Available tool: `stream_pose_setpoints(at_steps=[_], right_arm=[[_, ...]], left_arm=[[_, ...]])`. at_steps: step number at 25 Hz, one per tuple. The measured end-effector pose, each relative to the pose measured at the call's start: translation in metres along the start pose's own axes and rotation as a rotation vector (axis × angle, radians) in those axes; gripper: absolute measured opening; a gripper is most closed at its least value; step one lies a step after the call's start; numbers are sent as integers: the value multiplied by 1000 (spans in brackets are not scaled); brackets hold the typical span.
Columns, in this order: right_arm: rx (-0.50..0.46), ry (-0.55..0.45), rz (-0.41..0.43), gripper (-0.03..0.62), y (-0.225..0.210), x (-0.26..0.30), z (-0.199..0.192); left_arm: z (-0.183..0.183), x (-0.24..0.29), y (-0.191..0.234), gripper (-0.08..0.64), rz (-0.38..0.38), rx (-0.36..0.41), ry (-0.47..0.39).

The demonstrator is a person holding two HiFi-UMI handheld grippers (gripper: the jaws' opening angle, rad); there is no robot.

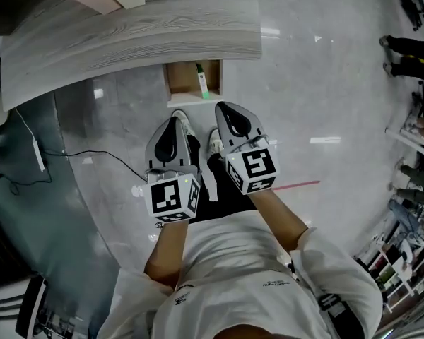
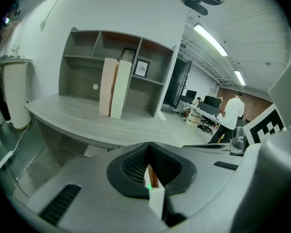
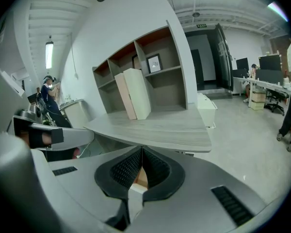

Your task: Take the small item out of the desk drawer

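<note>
Under the grey wooden desk (image 1: 127, 30), the drawer (image 1: 180, 80) stands pulled out, its wooden inside showing. In it lies a small white stick-shaped item with a green end (image 1: 202, 81). Both grippers hover side by side just short of the drawer's front, above the floor. My left gripper (image 1: 177, 117) is shut and holds nothing. My right gripper (image 1: 221, 106) is also shut and empty. In the left gripper view the jaws (image 2: 148, 147) meet at the tip, with the drawer and a green spot seen behind them. The right gripper's jaws (image 3: 141, 149) meet the same way.
A shelf unit (image 2: 116, 67) with upright folders (image 2: 111, 87) stands on the desk. A white power strip and black cable (image 1: 39, 154) lie on the floor at the left. Racks (image 1: 417, 133) line the right side. A person (image 2: 231, 111) stands far off.
</note>
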State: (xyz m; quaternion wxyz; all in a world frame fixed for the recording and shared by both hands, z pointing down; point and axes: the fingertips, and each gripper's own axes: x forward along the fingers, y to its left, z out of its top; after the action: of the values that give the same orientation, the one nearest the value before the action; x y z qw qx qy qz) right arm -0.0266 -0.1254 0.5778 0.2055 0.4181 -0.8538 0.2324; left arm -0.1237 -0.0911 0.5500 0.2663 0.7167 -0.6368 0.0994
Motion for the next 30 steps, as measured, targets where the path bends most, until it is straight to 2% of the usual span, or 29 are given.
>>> stream_pose_setpoints(at_steps=[8,12,19,30], right_arm=[[2,65,2,32,-6,39,-39],[-40,71,-8,37,-11,57,-53],[-16,112,-29,92,-26,89,-81],[25,239,-50,169,-43,124,-127]], left_arm=[[-30,27,13,15,2,-24,46],[-47,36,16,15,3,-18,74],[-65,46,16,15,-4,-15,106],[-83,60,24,15,14,-26,131]])
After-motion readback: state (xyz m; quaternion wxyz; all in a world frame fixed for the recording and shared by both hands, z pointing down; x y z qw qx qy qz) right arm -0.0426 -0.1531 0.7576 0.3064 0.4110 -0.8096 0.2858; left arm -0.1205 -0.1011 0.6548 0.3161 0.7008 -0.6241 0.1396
